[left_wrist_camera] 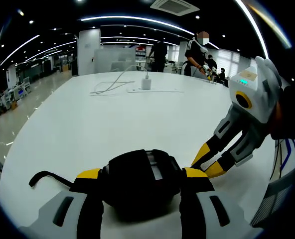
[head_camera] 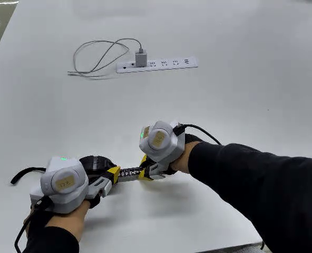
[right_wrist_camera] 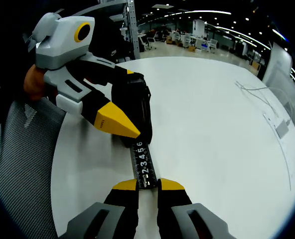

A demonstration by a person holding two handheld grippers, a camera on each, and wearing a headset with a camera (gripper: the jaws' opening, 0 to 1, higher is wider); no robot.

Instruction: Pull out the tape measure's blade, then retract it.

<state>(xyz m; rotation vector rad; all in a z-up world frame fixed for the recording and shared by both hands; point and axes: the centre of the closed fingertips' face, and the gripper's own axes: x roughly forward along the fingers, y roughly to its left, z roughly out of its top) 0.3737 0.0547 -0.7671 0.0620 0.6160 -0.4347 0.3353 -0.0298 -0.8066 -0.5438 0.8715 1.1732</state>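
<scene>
A black tape measure (left_wrist_camera: 140,179) rests on the white table, clamped between the yellow-tipped jaws of my left gripper (left_wrist_camera: 141,174). In the head view the case (head_camera: 96,164) sits at lower left with the left gripper (head_camera: 106,176) around it. A short length of blade (right_wrist_camera: 142,162), showing numbers up to about 6, runs from the case (right_wrist_camera: 135,107) to my right gripper (right_wrist_camera: 148,185), which is shut on the blade's end. The blade (head_camera: 129,172) spans the small gap between the left gripper and the right gripper (head_camera: 145,173). A black strap (left_wrist_camera: 48,178) trails from the case.
A white power strip (head_camera: 157,64) with a grey charger (head_camera: 140,57) and looped cable (head_camera: 100,55) lies far back on the table. The table's near edge runs close to my arms. People stand beyond the table's far end (left_wrist_camera: 195,52). A mesh chair (right_wrist_camera: 20,164) sits beside the table.
</scene>
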